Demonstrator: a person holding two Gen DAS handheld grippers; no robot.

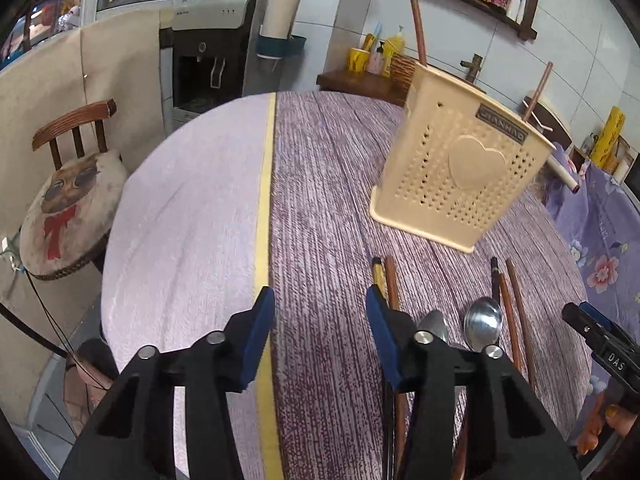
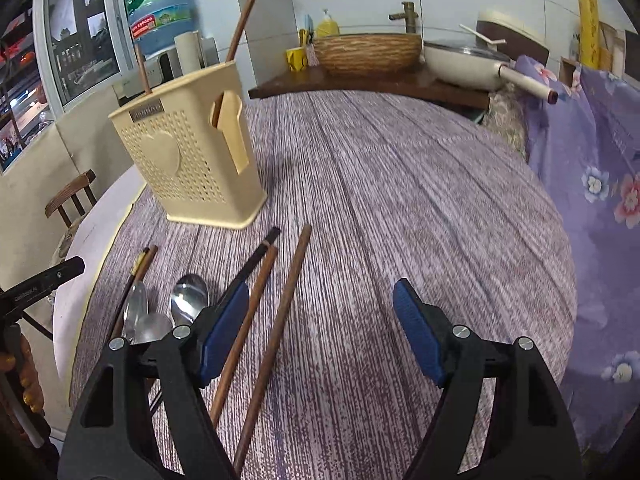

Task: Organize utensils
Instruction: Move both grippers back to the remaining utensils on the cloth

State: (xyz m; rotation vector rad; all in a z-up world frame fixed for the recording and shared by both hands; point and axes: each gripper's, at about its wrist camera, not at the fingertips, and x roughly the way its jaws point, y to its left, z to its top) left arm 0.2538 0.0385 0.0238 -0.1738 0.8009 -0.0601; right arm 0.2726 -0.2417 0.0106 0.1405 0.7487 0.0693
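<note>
Your left tool (image 1: 320,320) is released, nothing between its pads, hovering over the worktop (image 1: 320,184) near its front edge. Your right tool (image 2: 320,320) is also released, with 1 brown chopstick (image 2: 276,340) lying between its fingers, untouched. The spoons (image 2: 188,300) and other chopsticks (image 1: 390,280) lie near the front edge, in front of the cream holder (image 1: 460,160), which already holds 2 chopsticks (image 2: 244,16).
</note>
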